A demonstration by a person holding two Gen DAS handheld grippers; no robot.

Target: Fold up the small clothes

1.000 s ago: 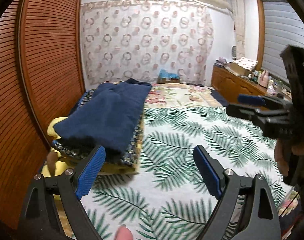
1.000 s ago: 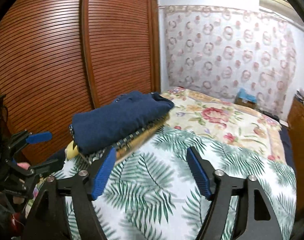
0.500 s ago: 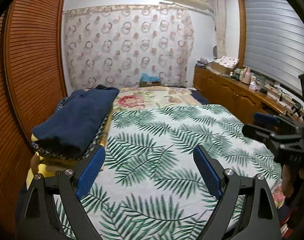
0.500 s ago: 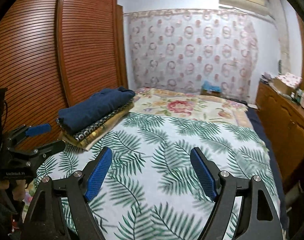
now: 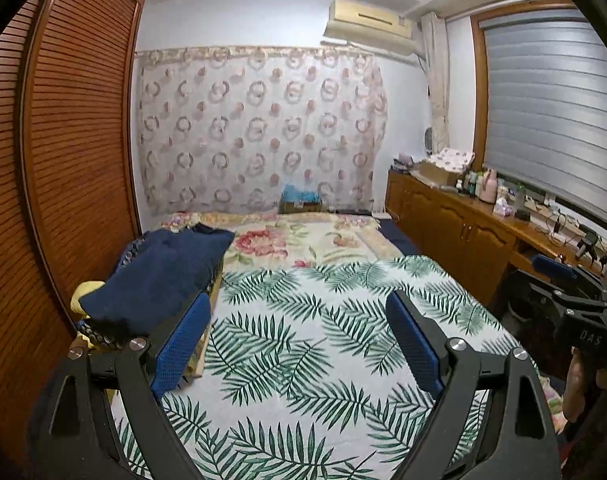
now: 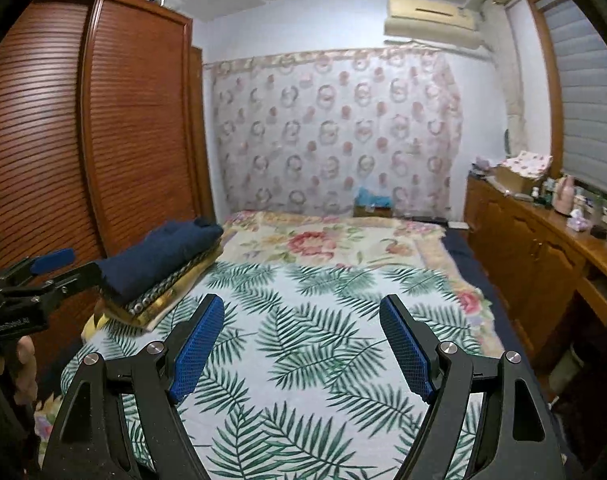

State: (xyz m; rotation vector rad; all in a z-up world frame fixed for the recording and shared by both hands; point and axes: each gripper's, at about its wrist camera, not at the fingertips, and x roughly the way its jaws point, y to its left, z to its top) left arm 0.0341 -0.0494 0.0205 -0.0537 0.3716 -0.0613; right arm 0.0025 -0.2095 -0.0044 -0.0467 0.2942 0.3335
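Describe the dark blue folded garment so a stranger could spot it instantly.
Find the bed with the green palm-leaf sheet, then look to its edge beside the brown slatted wardrobe doors. A small pile of folded clothes sits there. The plain navy blue folded garment lies on top; the layers beneath are patterned or yellow.

Open stretch of palm-leaf bedspread [image 5: 303,344] across the middle and right of the bed, bare under both wide-spread grippers. Along the bed's left edge, a stack of folded clothes [image 5: 155,280] topped by a navy garment [image 6: 159,256], pressed close to the louvered wardrobe doors [image 5: 63,160]. Little passage there. Right edge bounded by a wooden cabinet [image 6: 543,256] crowded with bottles, across a narrow aisle. Far end closed by a patterned curtain [image 5: 259,128].
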